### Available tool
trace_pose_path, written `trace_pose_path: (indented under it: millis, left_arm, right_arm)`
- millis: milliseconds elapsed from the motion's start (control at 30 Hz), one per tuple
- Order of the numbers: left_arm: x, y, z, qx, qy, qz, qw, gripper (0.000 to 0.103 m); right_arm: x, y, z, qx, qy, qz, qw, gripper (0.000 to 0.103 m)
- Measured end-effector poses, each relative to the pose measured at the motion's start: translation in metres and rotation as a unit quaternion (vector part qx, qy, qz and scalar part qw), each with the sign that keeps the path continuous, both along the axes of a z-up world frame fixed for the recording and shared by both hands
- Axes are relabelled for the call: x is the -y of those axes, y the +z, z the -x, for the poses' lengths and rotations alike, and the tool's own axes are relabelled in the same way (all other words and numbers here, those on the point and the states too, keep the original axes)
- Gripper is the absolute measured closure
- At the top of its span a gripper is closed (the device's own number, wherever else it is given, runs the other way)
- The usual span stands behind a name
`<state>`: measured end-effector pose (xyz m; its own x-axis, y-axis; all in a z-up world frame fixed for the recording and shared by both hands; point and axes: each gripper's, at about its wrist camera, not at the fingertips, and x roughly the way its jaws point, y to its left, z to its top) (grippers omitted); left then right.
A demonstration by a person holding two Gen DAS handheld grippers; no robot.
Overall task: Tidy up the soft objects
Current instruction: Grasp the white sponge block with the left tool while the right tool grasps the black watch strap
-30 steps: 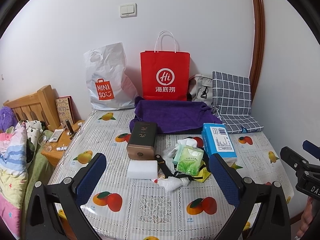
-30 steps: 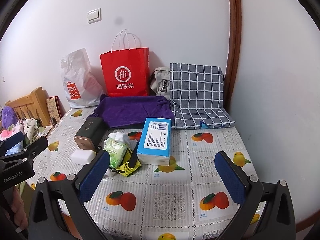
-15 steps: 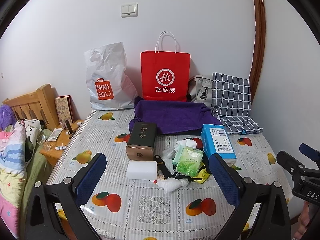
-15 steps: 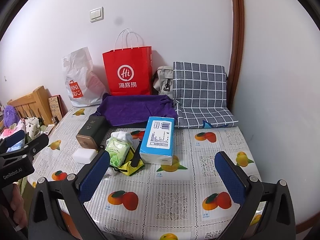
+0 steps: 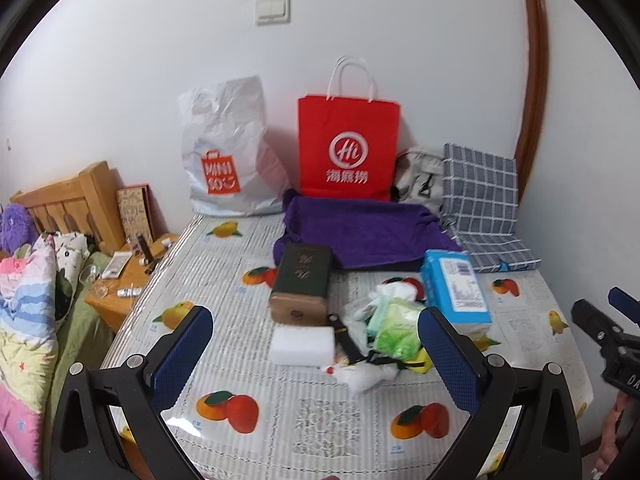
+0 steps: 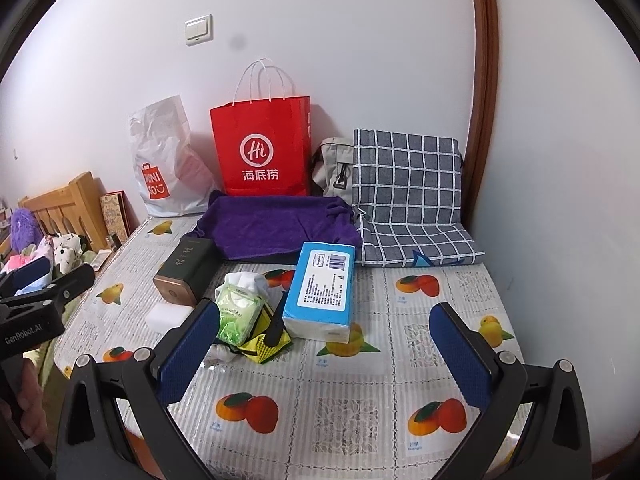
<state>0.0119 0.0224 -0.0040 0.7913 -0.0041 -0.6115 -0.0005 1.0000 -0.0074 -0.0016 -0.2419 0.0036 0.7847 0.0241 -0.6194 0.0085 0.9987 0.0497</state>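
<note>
On the fruit-print table (image 5: 320, 416) lie a purple towel (image 5: 360, 232), a blue tissue pack (image 5: 456, 292), a green wipes pack (image 5: 394, 320), a white sponge block (image 5: 303, 345) and a dark green box (image 5: 302, 280). My left gripper (image 5: 316, 352) is open and empty, above the near edge facing the pile. My right gripper (image 6: 324, 344) is open and empty, near the front right; the tissue pack (image 6: 322, 288), wipes pack (image 6: 236, 312) and towel (image 6: 276, 228) lie ahead of it.
A red paper bag (image 5: 348, 148), a white Miniso bag (image 5: 228, 156), a grey bag (image 5: 420, 176) and a checked cushion (image 5: 484, 208) stand along the back wall. A yellow-black item (image 6: 266, 344) lies under the wipes. A bed and nightstand (image 5: 120, 280) are at the left.
Both grippers have drifted slightly nearer the pile and a little leftward; nothing on the table has moved and both stay open.
</note>
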Motion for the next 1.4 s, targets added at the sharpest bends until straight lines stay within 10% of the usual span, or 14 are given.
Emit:
trace_pose_path:
  millis: [967,1100,1167,1400]
  left_arm:
    - [-0.017,-0.153,-0.111,-0.169,-0.011,0.007,0.9856,0.001]
    - [-0.017,-0.164,-0.120,-0.171,-0.010,0.008,0.9851,0.003]
    - [-0.018,-0.165,-0.122,-0.170,-0.008,0.009,0.9853,0.022]
    - [-0.021,-0.167,-0.121,-0.159,-0.018,0.010,0.9871,0.023]
  right_arm:
    - [-0.027,-0.142,-0.093,-0.148,0.068,-0.036,0.986,0.007]
    - [-0.031,-0.153,-0.105,-0.159,0.068,-0.046,0.984,0.021]
    - [-0.032,-0.156,-0.109,-0.164,0.066,-0.049,0.983,0.025]
    - [-0.040,-0.168,-0.119,-0.172,0.066,-0.061,0.981,0.039]
